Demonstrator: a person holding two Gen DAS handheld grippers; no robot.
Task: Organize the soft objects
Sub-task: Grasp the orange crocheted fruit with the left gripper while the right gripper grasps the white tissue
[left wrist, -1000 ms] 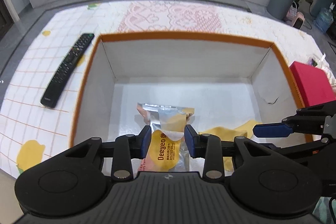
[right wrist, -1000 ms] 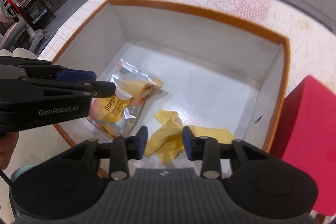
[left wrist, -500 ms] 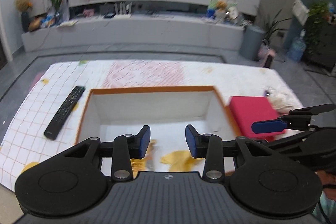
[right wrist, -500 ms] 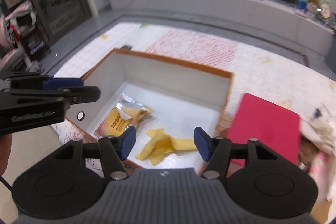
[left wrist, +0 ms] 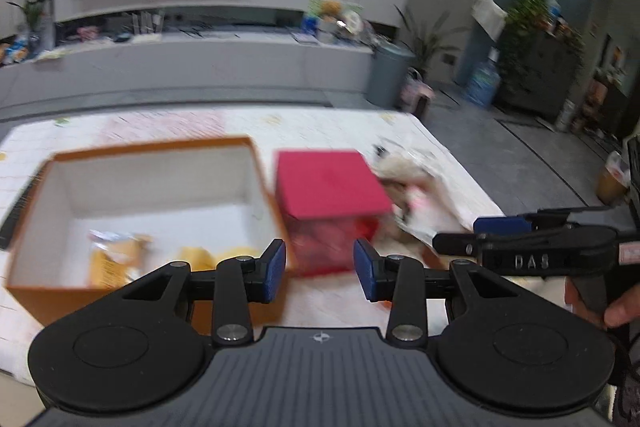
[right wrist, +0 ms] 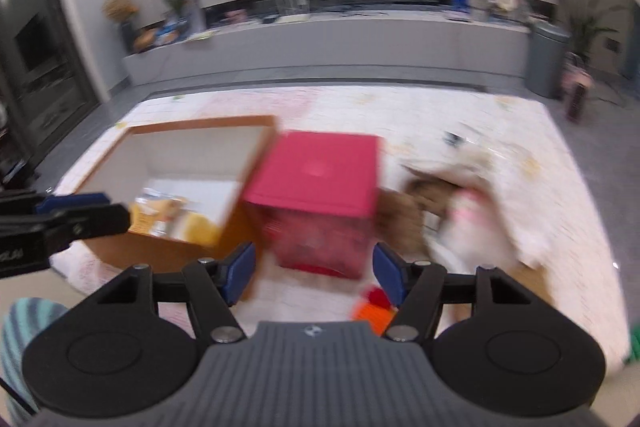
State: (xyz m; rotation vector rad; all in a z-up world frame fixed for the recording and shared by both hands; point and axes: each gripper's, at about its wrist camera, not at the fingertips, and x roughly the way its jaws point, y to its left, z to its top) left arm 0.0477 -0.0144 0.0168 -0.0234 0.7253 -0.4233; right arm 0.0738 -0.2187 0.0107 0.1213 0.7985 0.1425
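Your yellow cloth (left wrist: 218, 255) lies crumpled in the orange box (left wrist: 156, 146), beside a snack packet (left wrist: 110, 259). Your left gripper (left wrist: 319, 269) hangs above the mat (left wrist: 448, 155), fingers apart, empty. Your right gripper (right wrist: 314, 273) has just been opening; nothing sits between its fingers.

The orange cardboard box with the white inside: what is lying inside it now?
Inside the orange cardboard box lie a yellow-and-silver snack packet and a yellow cloth. The near wall and the left tool hide part of the floor.
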